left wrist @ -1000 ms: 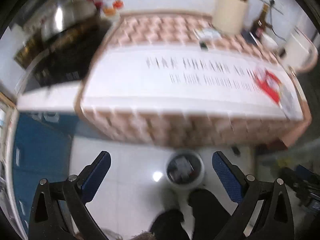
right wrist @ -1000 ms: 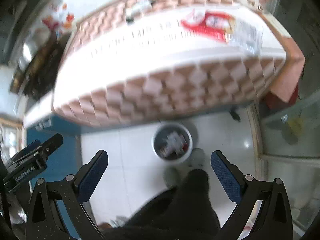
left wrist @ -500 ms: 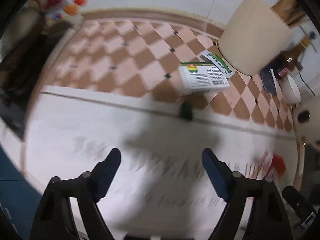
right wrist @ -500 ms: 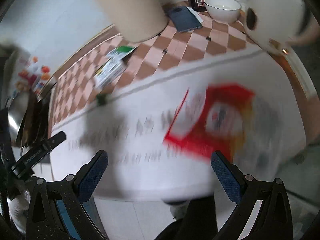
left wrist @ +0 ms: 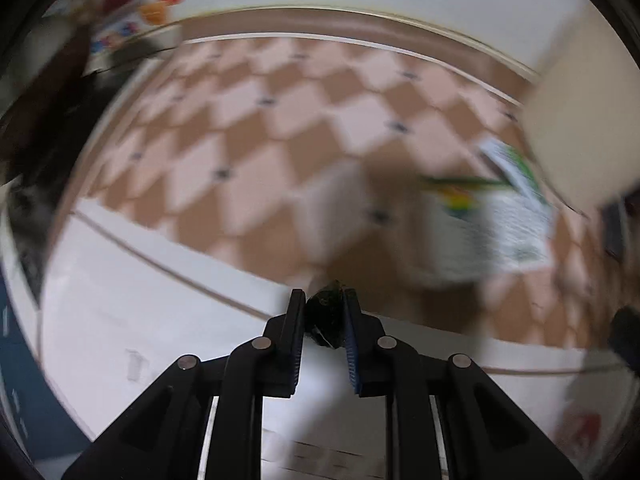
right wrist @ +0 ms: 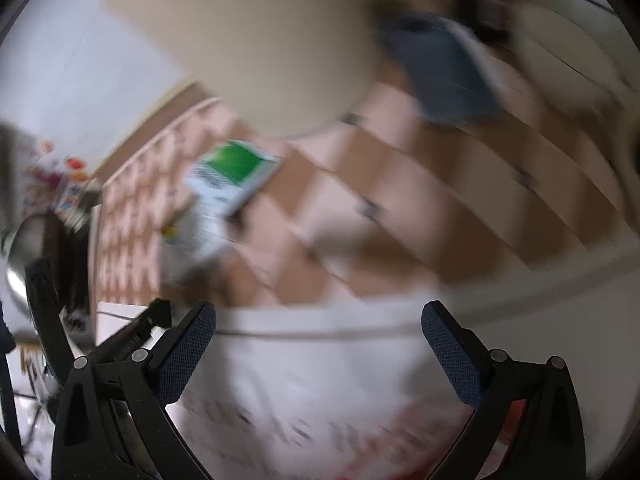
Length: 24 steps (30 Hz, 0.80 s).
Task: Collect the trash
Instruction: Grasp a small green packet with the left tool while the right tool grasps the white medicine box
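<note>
A small dark green crumpled scrap [left wrist: 326, 316] sits between the blue pads of my left gripper [left wrist: 323, 300], whose jaws are closing on it; both pads touch it. It lies at the line where the checkered tablecloth [left wrist: 280, 140] meets the white printed sheet [left wrist: 140, 300]. My right gripper [right wrist: 318, 320] hangs open above the same line, nothing between its fingers. The left gripper's body [right wrist: 132, 332] shows at the left of the right wrist view. A blurred red wrapper [right wrist: 512, 412] lies behind the right finger.
A white and green box [left wrist: 484, 232] lies just beyond the scrap, also in the right wrist view as the box [right wrist: 216, 196]. A tall beige container [right wrist: 248, 40] stands behind it, with a dark blue flat object [right wrist: 436, 68] beside. Dark cookware [left wrist: 36, 120] sits off the table's left.
Both grippers swung from over the floor and bin onto the tabletop and sank close to it. The left jaws went from wide apart to closed around the dark green scrap. The right jaws stayed wide.
</note>
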Each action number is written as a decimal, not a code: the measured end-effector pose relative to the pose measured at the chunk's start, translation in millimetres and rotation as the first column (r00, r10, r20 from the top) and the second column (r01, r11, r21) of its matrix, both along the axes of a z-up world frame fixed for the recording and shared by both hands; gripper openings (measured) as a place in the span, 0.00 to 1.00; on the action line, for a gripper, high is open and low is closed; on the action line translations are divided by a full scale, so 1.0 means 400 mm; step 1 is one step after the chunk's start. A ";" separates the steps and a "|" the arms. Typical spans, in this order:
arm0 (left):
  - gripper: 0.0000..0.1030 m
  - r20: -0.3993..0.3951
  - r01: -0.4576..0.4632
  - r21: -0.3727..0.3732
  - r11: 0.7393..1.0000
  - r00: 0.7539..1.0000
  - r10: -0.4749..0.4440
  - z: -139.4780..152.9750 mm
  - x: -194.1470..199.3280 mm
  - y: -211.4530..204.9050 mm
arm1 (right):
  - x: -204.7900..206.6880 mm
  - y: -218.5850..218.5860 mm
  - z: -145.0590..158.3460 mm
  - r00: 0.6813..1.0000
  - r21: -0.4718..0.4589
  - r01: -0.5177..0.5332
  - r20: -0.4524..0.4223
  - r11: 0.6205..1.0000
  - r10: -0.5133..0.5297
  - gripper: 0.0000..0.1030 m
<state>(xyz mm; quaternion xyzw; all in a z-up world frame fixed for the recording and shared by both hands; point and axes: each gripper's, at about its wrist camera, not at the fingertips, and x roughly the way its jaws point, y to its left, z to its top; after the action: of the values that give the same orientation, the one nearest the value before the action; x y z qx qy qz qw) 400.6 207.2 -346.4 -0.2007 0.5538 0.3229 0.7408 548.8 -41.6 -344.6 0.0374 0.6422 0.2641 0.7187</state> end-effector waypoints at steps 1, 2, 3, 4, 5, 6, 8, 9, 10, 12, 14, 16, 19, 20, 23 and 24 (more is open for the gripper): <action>0.15 -0.007 -0.033 0.000 0.999 0.999 0.033 0.000 -0.018 0.028 | 0.006 0.047 0.000 0.999 0.018 -0.036 0.013 0.999 0.036 1.00; 0.15 -0.008 -0.054 -0.008 0.999 0.999 0.054 -0.001 -0.029 0.048 | 0.010 0.089 -0.002 0.998 0.023 -0.059 0.018 0.998 0.058 1.00; 0.15 -0.013 -0.079 -0.013 0.997 0.997 0.078 -0.002 -0.042 0.069 | 0.015 0.126 -0.009 0.998 0.028 -0.068 0.018 0.997 0.067 1.00; 0.15 -0.017 -0.088 -0.010 0.996 0.996 0.088 -0.007 -0.048 0.074 | 0.024 0.170 -0.025 0.997 0.040 -0.074 0.002 0.996 0.074 1.00; 0.15 -0.022 -0.100 0.001 0.995 0.995 0.100 -0.009 -0.064 0.080 | 0.029 0.194 -0.037 0.997 0.044 -0.075 -0.009 0.996 0.075 1.00; 0.15 -0.028 -0.110 0.012 0.994 0.994 0.110 -0.006 -0.077 0.088 | 0.038 0.226 -0.059 0.997 0.043 -0.069 -0.022 0.997 0.070 1.00; 0.15 -0.037 -0.127 0.030 0.991 0.991 0.129 0.001 -0.104 0.099 | 0.043 0.264 -0.088 0.996 0.071 -0.070 -0.051 0.995 0.073 0.99; 0.15 -0.039 -0.139 0.036 0.990 0.989 0.140 0.003 -0.120 0.105 | 0.038 0.283 -0.099 0.993 0.102 -0.080 -0.081 0.992 0.088 0.92; 0.15 -0.042 -0.146 0.039 0.989 0.988 0.147 -0.001 -0.118 0.103 | 0.025 0.297 -0.102 0.988 0.133 -0.102 -0.103 0.986 0.116 0.88; 0.15 -0.048 -0.170 0.049 0.984 0.984 0.173 -0.008 -0.138 0.111 | -0.032 0.337 -0.090 0.954 0.226 -0.209 -0.167 0.951 0.249 0.86; 0.15 -0.053 -0.196 0.049 0.979 0.979 0.198 -0.016 -0.147 0.107 | -0.086 0.361 -0.063 0.909 0.303 -0.294 -0.206 0.907 0.363 0.86; 0.15 -0.058 -0.232 0.055 0.971 0.970 0.235 -0.020 -0.169 0.114 | -0.110 0.383 -0.012 0.904 0.214 -0.392 -0.089 0.895 0.417 0.87; 0.15 -0.062 -0.273 0.055 0.960 0.959 0.276 -0.037 -0.169 0.131 | -0.107 0.438 0.023 0.867 -0.005 -0.486 0.122 0.874 0.483 0.92; 0.15 -0.064 -0.276 0.070 0.958 0.958 0.281 -0.038 -0.164 0.131 | -0.099 0.465 0.022 0.837 -0.069 -0.518 0.166 0.853 0.522 0.92; 0.15 -0.077 -0.268 0.100 0.958 0.958 0.276 -0.040 -0.147 0.130 | -0.101 0.550 -0.016 0.731 -0.211 -0.620 0.197 0.756 0.654 0.92; 0.15 -0.078 -0.265 0.104 0.958 0.959 0.274 -0.041 -0.143 0.129 | -0.112 0.581 -0.042 0.687 -0.261 -0.656 0.185 0.709 0.703 0.92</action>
<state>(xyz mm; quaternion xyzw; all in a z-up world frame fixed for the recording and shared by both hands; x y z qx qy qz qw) 343.6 258.6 -363.0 -0.2248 0.5391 0.4551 0.6721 504.2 190.7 -361.2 -0.3032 0.5259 0.4576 0.6497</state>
